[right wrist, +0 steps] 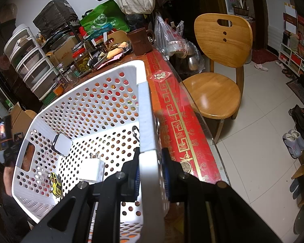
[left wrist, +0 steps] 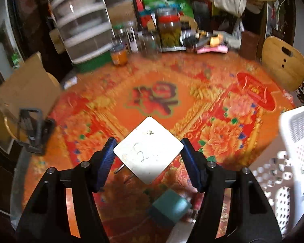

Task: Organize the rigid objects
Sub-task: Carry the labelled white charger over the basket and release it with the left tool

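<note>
A: Quickly, left gripper?
B: Blue pads sit on two opposite corners of a white square charger, turned like a diamond, metal prongs poking out underneath. It looks clamped and off the table. Background is smeared, so contact is probably real, not certain.
A: Anything under it?
B: Teal block, blurred, lying on the orange floral tablecloth. White perforated basket at the right edge.
A: Right gripper?
B: Clenched on the basket's near wall, one finger inside, one outside.
A: Basket contents?
B: Yellow toy car nearest, then a white plug adapter with prongs up, then a white square box with a dark edge leaning at the far-left wall. Dark ring by the right wall.
A: Further out?
B: Wooden chair beside the table; jars and stacked white drawers at the far end.
</note>
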`<state>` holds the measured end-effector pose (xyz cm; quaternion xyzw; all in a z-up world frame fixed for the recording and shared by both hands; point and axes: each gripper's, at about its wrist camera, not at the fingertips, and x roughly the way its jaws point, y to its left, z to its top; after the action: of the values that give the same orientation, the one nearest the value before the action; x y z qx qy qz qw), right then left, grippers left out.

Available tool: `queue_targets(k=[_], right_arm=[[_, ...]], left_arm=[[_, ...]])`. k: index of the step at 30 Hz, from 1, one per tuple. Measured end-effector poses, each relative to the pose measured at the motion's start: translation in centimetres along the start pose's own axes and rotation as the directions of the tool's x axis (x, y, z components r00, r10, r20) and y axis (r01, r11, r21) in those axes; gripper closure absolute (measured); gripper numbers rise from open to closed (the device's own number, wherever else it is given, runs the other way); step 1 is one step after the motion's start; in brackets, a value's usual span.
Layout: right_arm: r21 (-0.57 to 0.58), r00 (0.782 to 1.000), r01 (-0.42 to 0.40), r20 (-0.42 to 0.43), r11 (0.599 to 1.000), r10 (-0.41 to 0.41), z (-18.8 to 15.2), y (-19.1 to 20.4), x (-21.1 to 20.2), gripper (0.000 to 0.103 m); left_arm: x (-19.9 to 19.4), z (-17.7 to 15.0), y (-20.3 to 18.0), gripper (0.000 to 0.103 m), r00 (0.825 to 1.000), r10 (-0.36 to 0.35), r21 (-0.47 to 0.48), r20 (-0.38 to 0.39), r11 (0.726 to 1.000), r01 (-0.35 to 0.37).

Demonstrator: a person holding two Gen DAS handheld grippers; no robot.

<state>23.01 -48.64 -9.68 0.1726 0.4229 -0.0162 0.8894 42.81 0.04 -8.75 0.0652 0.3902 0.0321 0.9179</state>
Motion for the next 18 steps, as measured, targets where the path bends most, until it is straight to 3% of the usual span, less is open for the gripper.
queue_targets(k=[4, 10, 18], right_arm=[[-0.002, 1.000, -0.001, 0.002, 1.000, 0.001, -0.1, 0.0, 0.0, 0.085], [-0.001, 1.000, -0.001, 0.002, 1.000, 0.001, -0.1, 0.0, 0.0, 0.085], [-0.001, 1.000, -0.002, 0.002, 1.000, 0.002, -0.1, 0.0, 0.0, 0.085]], left_arm=[[-4.9, 0.3, -0.4, 0.041, 0.996, 0.014, 0.018, 0.085, 1.000, -0.016], [-9.9, 0.1, -3.0, 0.041, 0.988, -0.016, 0.091, 0.151, 0.996, 0.002], [-13.2, -0.4, -7.2, 0.041, 0.982, -0.049, 0.162, 0.184, 0.987, 0.019]])
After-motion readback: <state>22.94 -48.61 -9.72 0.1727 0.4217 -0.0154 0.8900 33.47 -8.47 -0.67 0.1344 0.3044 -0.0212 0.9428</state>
